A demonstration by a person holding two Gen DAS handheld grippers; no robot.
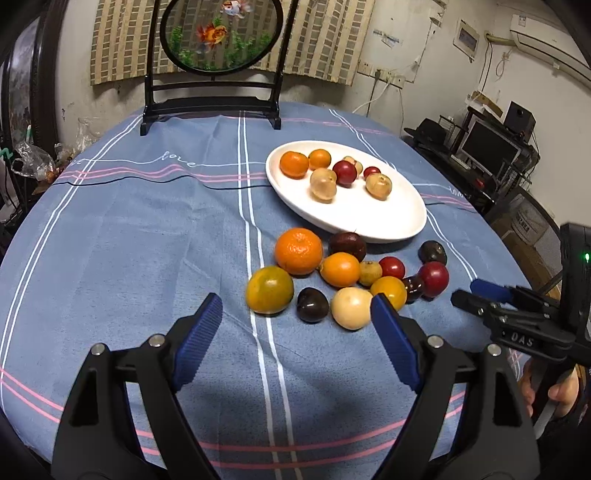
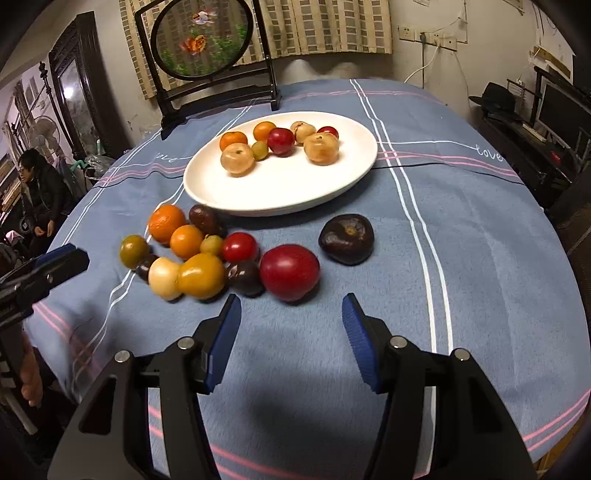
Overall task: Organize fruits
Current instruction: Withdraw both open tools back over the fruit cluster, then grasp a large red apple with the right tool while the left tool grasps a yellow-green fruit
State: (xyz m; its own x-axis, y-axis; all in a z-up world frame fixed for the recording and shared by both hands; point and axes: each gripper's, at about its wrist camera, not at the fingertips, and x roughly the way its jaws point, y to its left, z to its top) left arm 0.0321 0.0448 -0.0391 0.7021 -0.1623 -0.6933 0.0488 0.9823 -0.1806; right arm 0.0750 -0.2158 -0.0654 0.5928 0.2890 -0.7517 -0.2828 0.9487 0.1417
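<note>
— What lies under you, biggest thing first?

— The surface, covered by a blue cloth with white and pink stripes. At its far edge stands a dark framed round screen painted with goldfish.

— And next in size?

— The white oval plate, beyond the loose fruit. It already carries two oranges, two pale peach-coloured fruits, a red plum, a small green one and a few more at its far side.

— Where is the fruit that has not been sorted?

— In a cluster on the cloth just in front of the plate's near rim. The largest orange sits at the top left of it, touching a smaller orange. A greenish-yellow fruit lies at the near left, a dark plum and a cream-coloured fruit in front. On my right side there is a big red plum, and a dark purple fruit lies apart from the others.

— Your jaws?

— My left gripper stands wide apart, empty, above the cloth just short of the dark plum and the cream fruit. My right gripper is parted too, narrower, holding nothing, just before the big red plum.
</note>
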